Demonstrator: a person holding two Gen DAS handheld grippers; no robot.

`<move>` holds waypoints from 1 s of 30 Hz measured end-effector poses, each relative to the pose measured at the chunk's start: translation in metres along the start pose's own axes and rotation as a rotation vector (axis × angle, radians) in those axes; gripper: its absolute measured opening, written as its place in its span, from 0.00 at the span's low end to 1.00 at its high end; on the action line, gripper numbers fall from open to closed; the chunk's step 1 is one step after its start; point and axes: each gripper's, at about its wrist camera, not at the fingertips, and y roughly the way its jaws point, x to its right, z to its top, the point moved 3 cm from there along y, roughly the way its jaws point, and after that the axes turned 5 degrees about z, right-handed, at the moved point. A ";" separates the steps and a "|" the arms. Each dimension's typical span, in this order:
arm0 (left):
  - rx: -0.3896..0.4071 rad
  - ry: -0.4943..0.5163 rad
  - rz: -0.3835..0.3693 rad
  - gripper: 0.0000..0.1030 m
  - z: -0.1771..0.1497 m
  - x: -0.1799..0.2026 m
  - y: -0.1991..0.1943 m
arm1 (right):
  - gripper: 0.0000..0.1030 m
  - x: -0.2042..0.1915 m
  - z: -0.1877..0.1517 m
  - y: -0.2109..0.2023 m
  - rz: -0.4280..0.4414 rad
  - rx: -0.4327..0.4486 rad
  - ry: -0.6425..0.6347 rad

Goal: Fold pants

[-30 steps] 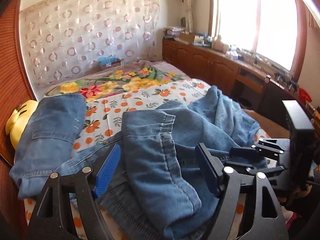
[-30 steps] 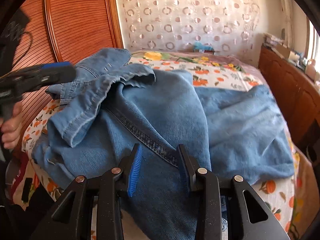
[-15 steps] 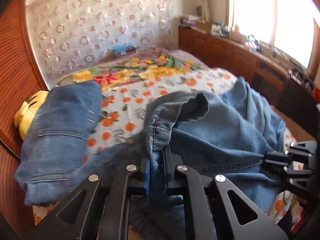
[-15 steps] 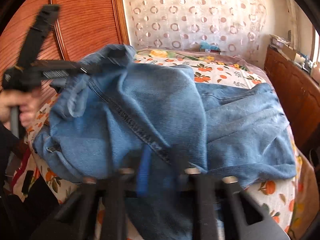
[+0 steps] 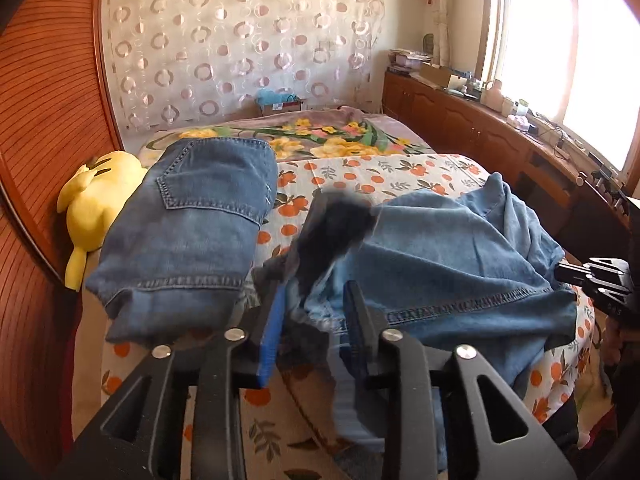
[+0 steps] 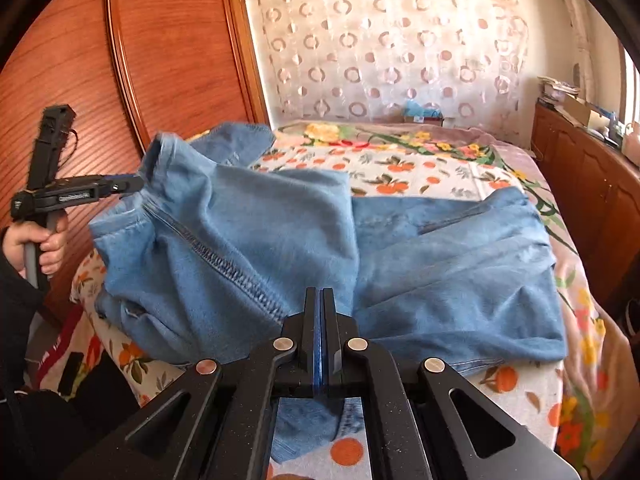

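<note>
Lifted since before, the crumpled blue pants [image 6: 248, 240] look possibly inside-out.

Daylit room, bright overall. Light comes from the window [image 5: 568, 52] at upper right of the left wrist view, blown out to white glare. Left wrist view: motion blur on the lifted jeans hem [image 5: 336, 236] at center (dark smear, no detail), rest sharp. Right wrist view mostly sharp, slight softness on the jeans at center. Strong fisheye bending at both frames' edges, black vignette in corners. Soft shadows under the denim folds.
</note>
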 end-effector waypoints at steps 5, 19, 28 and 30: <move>0.027 0.027 -0.047 0.43 -0.006 0.015 -0.017 | 0.05 -0.004 0.008 0.012 0.026 -0.021 -0.013; -0.167 -0.030 -0.062 0.30 -0.047 0.006 0.054 | 0.40 0.011 0.011 0.028 0.050 -0.111 -0.062; 0.023 -0.016 -0.087 0.13 -0.044 0.011 -0.011 | 0.40 0.010 0.007 0.031 0.052 -0.114 -0.056; 0.090 -0.030 -0.113 0.12 -0.043 0.009 -0.043 | 0.40 0.011 0.006 0.029 0.051 -0.117 -0.054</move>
